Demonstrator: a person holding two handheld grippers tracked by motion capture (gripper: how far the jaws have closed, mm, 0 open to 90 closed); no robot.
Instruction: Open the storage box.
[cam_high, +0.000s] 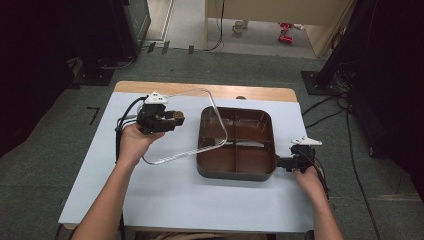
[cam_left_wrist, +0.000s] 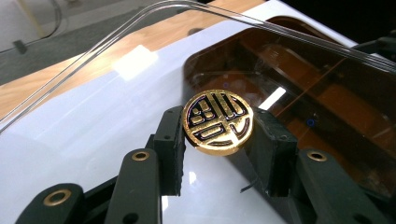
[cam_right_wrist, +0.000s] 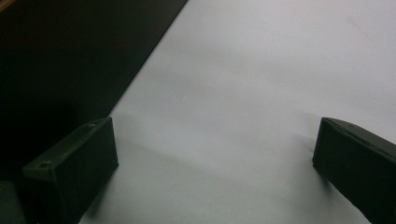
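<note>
Left gripper (cam_left_wrist: 217, 135) clamps the lid (cam_high: 185, 125) by its gold knob (cam_left_wrist: 218, 122); right gripper (cam_right_wrist: 215, 163) spread beside the tray (cam_high: 237, 172). We'd carry the lid level, clear of the rim.

My left hand (cam_high: 131, 142) grips the left gripper (cam_high: 172, 118) from below, forearm running up from the lower edge, its jaws pointing rightward and clamped tight on what they hold. My right hand (cam_high: 307, 178) holds the right gripper (cam_high: 280, 162) low at the right, pointing leftward, its jaws spread wide apart with nothing between them.
</note>
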